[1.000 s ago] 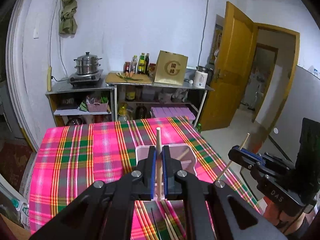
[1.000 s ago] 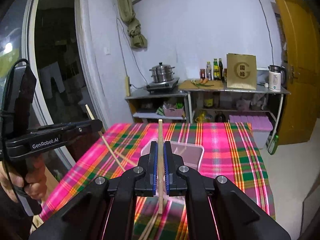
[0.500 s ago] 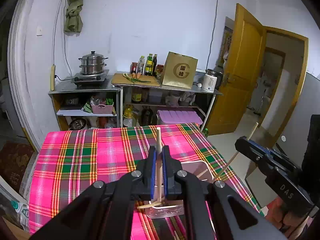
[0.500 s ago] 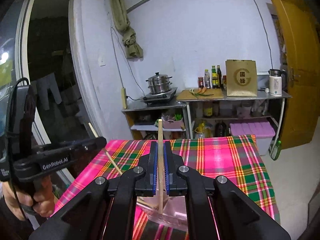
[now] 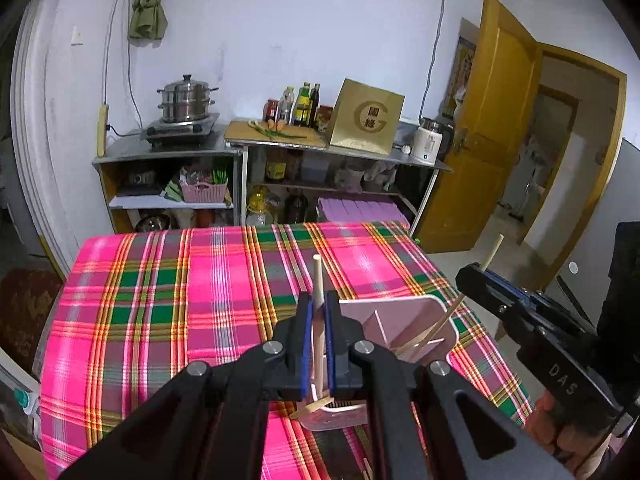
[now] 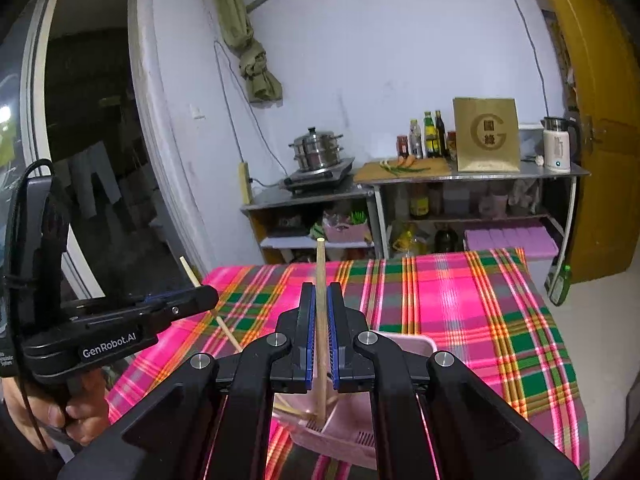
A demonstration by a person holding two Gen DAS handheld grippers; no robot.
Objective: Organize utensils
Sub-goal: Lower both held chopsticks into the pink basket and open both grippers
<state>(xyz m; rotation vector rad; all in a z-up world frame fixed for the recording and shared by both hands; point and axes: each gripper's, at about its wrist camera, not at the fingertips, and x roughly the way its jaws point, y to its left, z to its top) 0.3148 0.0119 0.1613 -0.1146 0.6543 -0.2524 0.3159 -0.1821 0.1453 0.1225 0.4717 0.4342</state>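
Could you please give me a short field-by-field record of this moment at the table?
Left tongs: shut on a chopstick
Right tongs: shut on a second chopstick
Pink holder: on the plaid tablecloth, chopsticks already inside
Lower chopstick ends: over the holder
Loose chopsticks: some on the cloth at the near edge

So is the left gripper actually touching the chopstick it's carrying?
Touching. In the left wrist view the left gripper has both blue pads closed against the chopstick, no gap either side.
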